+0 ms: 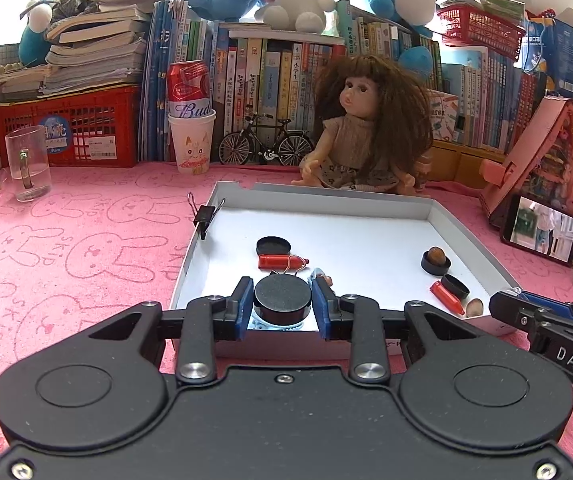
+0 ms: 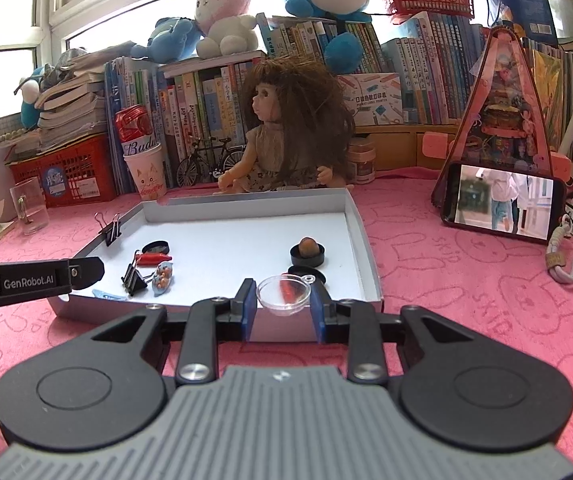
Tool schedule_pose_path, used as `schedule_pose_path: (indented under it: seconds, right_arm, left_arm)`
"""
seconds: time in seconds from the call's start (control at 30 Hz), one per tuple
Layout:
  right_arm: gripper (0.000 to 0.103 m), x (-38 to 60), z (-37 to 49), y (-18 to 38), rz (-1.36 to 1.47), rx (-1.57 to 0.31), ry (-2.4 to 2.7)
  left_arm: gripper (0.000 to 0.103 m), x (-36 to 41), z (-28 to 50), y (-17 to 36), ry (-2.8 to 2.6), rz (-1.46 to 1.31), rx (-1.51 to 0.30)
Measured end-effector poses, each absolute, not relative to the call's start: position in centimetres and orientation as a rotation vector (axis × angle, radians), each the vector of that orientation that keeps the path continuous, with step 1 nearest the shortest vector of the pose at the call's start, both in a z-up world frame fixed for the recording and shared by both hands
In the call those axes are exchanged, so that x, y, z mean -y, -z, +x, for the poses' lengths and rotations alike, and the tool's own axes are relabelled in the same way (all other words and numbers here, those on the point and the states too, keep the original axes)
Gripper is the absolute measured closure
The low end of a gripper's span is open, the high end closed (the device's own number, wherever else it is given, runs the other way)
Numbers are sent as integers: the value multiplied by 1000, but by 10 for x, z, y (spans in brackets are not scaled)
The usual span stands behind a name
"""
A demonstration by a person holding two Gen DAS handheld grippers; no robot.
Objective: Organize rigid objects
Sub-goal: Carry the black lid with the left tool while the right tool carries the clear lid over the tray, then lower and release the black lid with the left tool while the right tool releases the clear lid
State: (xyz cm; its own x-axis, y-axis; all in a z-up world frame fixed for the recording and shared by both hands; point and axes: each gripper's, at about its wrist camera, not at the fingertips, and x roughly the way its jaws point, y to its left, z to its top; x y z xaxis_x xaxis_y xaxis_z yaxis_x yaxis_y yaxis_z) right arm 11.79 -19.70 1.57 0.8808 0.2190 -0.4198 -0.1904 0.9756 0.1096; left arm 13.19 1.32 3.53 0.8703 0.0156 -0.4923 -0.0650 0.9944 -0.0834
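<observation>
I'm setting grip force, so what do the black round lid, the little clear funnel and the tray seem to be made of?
Black round lid: probably hard plastic, matte top with a glossier side wall. Clear funnel: transparent, glossy plastic by its look; the red crayon shows through it. Tray: likely cardboard, with thin folded grey-white walls and a dull finish.

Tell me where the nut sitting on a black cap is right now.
In both wrist views the nut rests on a black cap inside the white tray, toward its right wall, just beyond a second black cap and a red crayon.
</observation>
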Motion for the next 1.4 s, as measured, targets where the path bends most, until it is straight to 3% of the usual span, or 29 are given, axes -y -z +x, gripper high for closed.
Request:
schedule_pose_path:
  seconds: [0.5,0.9,1.4]
  right_arm:
    - [69,209,173,-26,128,-478,-217]
    - [69,215,250,-21,222,-534,-233]
    - [69,204,272,1,202,-544,-208]
  left_arm:
    - [73,-30,186,-51,25,-158,-486]
    - [73,-30,261,-29,-1,-143,-504]
    - [73,-24,284,-18,-41,-109,-572]
